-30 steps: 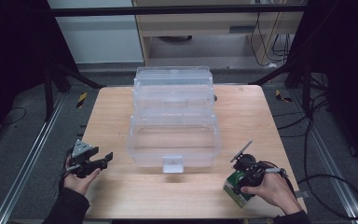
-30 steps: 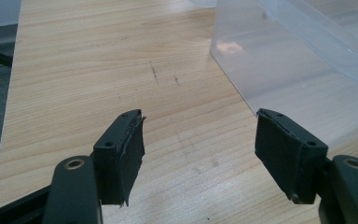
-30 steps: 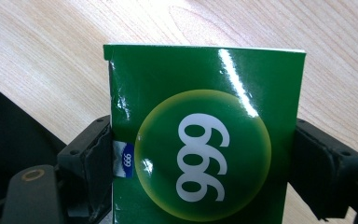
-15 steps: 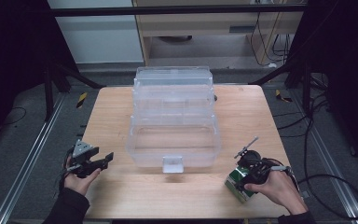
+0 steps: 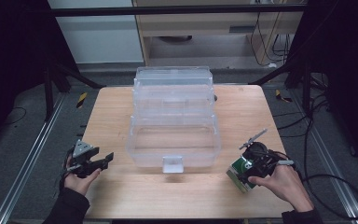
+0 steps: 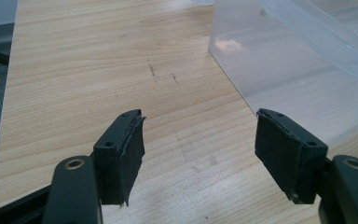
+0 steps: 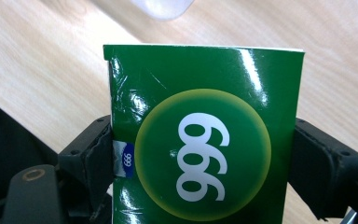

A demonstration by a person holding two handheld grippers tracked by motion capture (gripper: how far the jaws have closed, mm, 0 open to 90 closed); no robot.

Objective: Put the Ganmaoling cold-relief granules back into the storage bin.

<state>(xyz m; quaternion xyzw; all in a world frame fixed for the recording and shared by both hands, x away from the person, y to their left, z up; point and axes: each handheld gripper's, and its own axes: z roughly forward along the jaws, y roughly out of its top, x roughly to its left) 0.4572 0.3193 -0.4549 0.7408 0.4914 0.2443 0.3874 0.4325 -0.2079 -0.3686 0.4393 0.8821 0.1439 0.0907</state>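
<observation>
A pale wooden tabletop point(image 5: 121, 112) with fine straight grain stands in a dim room, dark floor and cables around it. At its middle sits a clear plastic storage box point(image 5: 173, 116), tiered and open, its walls smooth and faintly frosted. Near the right front edge the right claw point(image 5: 248, 167) grips a small green carton point(image 7: 205, 135) — glossy printed card, square-edged, with a yellow-green disc and white numerals — its pads pressed on the two narrow sides. The carton looks light and thin-walled; creases by one pad suggest it dents easily, so a gentle squeeze across the narrow sides, low near the middle, seems safest, as the sheen could let it slip. The left claw point(image 6: 200, 154) hovers wide and empty above bare wood — just beside the box's corner.
</observation>
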